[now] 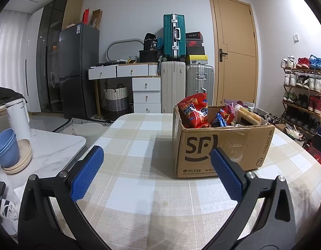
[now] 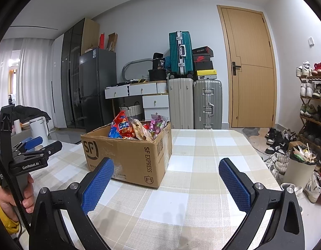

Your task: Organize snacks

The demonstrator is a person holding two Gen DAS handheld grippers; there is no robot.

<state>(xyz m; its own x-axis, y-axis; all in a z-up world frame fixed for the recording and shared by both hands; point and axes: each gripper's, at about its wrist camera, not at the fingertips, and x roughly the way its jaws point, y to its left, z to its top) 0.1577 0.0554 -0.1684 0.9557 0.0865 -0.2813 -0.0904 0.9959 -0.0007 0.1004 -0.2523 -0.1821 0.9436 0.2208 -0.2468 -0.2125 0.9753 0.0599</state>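
Status: snacks boxed, both grippers empty.
I read the left gripper (image 1: 157, 156) and right gripper (image 2: 165, 170) as spread wide, holding nothing. The cardboard box (image 1: 220, 143) stood on the checked table (image 1: 139, 198) at 1 o'clock from the left gripper, snack bags (image 1: 194, 110) heaped inside. None lay outside; sorting was either finished or pending.

Your tongs' blue knurled pads (image 1: 87, 173) on black arms, beige-and-white checked cloth on the surface (image 1: 139, 141), brown cardboard box (image 1: 223, 145) with black print, red-and-blue snack bag (image 1: 194, 111), teal suitcase (image 1: 174, 35), tan door (image 1: 235, 48).
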